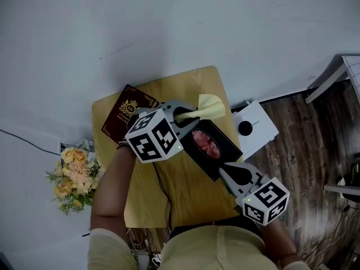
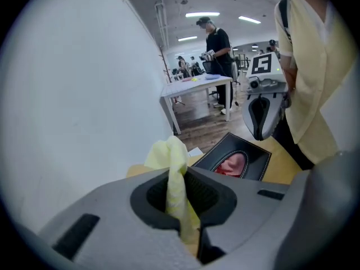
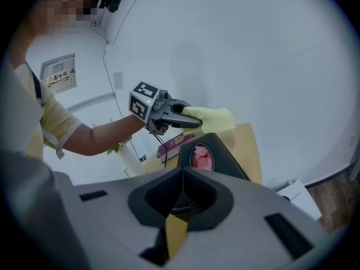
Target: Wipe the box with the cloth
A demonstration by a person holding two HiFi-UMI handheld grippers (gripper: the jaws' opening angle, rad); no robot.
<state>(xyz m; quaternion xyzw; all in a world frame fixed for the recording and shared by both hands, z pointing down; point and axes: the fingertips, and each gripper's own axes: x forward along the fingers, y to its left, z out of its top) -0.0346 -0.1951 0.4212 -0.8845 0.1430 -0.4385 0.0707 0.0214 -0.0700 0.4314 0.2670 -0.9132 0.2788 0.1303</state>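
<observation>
Left gripper [image 1: 191, 115] is up over the far end of the box [image 1: 228, 149], jaws clamped on the cloth [image 1: 212, 107]. The yellow fabric runs up between the pads and bunches out past the tips in a loose puff. Whether that puff touches the box, I cannot tell from here.

The right gripper [image 1: 228, 173] sits at the other end, the end nearest the person, jaws closed. In the right gripper view a dark stitched edge shows between its pads, and that reads as the box's near corner pinched there (the stitching matches the box's trim). So the box stretches straight ahead of the right gripper towards the left one, black, with an oval opening on top showing something pink and red inside.

Below both grippers lies the tabletop [image 1: 185, 198], a small yellow wooden square set against a white wall. Just to the left of the left gripper a dark red book [image 1: 121, 117] lies flat, partly over the tabletop's far corner. Farther left and lower there is a bunch of flowers [image 1: 76, 176]. Beyond the right gripper, off the tabletop, stands a white unit [image 1: 261, 129] with a black knob, over wood flooring.
</observation>
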